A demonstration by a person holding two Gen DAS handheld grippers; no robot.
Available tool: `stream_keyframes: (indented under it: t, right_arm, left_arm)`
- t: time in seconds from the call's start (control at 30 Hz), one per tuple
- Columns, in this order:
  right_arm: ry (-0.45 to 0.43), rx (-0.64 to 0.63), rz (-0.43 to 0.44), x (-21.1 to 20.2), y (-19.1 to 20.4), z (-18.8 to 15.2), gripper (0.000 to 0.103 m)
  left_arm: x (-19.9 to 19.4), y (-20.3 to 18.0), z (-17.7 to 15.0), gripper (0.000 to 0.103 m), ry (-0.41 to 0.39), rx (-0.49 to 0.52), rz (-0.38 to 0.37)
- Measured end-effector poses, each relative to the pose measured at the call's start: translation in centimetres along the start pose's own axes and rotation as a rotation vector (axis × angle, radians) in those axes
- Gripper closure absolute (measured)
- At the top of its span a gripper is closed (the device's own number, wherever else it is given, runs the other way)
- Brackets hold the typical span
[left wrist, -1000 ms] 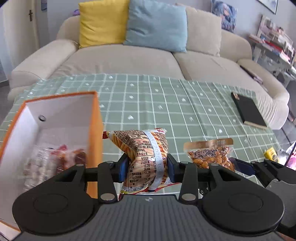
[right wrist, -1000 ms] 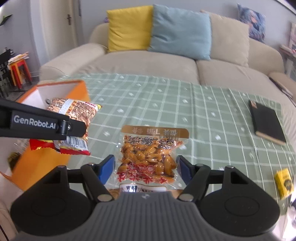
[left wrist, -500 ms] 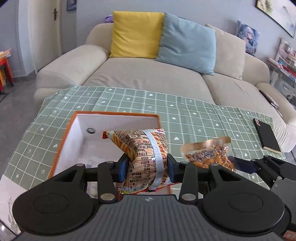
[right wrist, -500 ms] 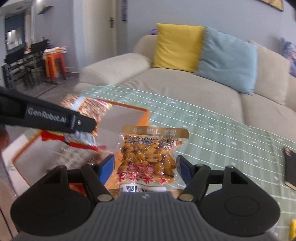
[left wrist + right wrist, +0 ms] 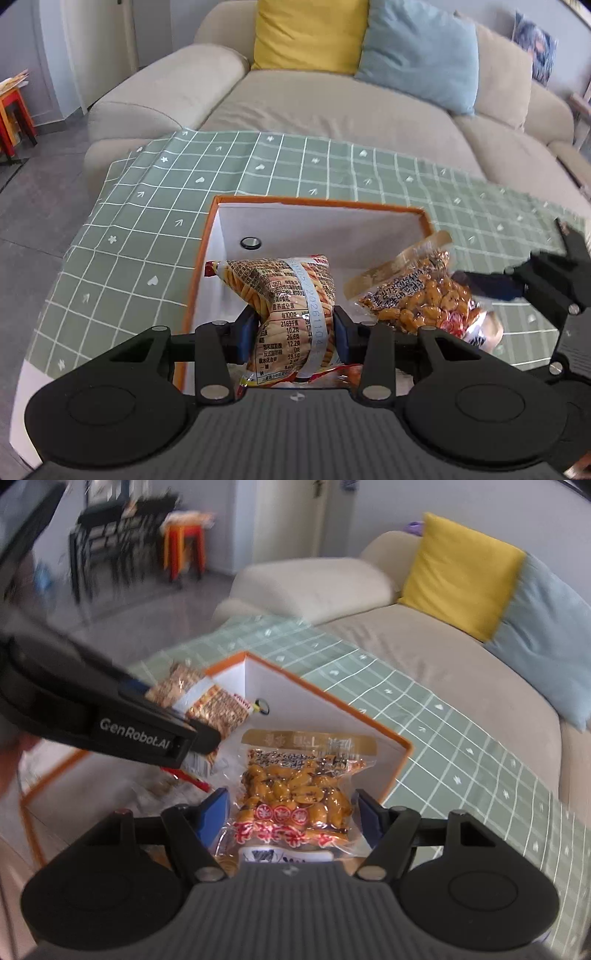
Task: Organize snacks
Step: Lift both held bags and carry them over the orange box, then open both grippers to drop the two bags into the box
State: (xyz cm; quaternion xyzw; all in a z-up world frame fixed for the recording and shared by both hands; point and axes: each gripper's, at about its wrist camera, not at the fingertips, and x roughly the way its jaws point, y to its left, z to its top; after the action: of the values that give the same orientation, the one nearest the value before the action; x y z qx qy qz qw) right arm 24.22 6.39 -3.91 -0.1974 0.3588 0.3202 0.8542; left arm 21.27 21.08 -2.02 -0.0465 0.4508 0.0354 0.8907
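Living room: beige sofa (image 5: 332, 110) with a yellow cushion (image 5: 310, 35) and a blue cushion (image 5: 417, 51) at the far side; green checked tablecloth (image 5: 155, 206) on the table nearer me.

Item 1: orange box (image 5: 317, 201), white inside, open at the top, standing on the cloth. It lies directly below and ahead of both my grippers. Some packets seem to lie on its floor, too blurred to name.

Item 2: my left gripper (image 5: 293, 334), clamped on the striped snack bag (image 5: 284, 299). The bag stands upright between the pads, its long axis vertical, and hangs over the near left part of the box.

Item 3: my right gripper (image 5: 291, 814), jaws pressed against the sides of the peanut packet (image 5: 299, 786). The packet's long axis points forward along the fingers, its gold header toward the far wall of the box. It hangs over the right part of the box, just beside the striped bag and apart from it.

Judgement: both packets are already above the opening, so the coming move is straight down, then a release. The left load sits deeper over the box and looks the nearer to dropping cleanly; the right one is close to the right wall.
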Motion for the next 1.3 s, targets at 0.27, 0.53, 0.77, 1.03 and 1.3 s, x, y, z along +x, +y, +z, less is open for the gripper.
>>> stream_keyframes:
  t: [0.27,0.53,0.77,1.03,1.3]
  right_arm:
    - [0.046,-0.16,-0.01,4.5,0.5,1.8,0.033]
    - [0.081,-0.239,-0.026,6.6,1.1,2.3,0.033]
    - [0.106,-0.245,-0.035,8.3,1.1,1.8,0.031]
    - [0.112,-0.25,-0.058,8.4,1.4,1.8,0.028]
    - [0.097,-0.251,-0.074,7.1,1.1,1.9,0.026]
  left_arm:
    - [3.6,-0.1,0.6,0.056,0.048,0.099,0.054]
    - [5.6,-0.3,0.5,0.056,0.079,0.166,0.111]
    - [6.0,-0.3,0.3,0.052,0.085,0.184,0.109]
    - [5.7,-0.1,0.1,0.038,0.081,0.165,0.102]
    - [4.4,-0.7,0.2,0.021,0.035,0.175,0.148]
